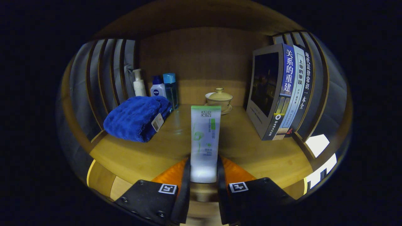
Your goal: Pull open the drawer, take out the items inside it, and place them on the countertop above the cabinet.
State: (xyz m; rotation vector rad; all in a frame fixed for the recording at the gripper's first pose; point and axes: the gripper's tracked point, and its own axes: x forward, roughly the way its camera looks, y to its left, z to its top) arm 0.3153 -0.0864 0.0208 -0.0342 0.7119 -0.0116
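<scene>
Gripper clamped on upright tube, apparently just above countertop. Blue towel left, lidded cup far, books right.

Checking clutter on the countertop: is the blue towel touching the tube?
No: the blue towel lies apart from the tube, which the tool grips.

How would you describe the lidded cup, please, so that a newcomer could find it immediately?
Start at the wooden countertop and look to its back wall. Between the bottles and the standing books sits the lidded cup on a saucer, beyond the gripper. It alone is pale ceramic with a knobbed lid.
</scene>
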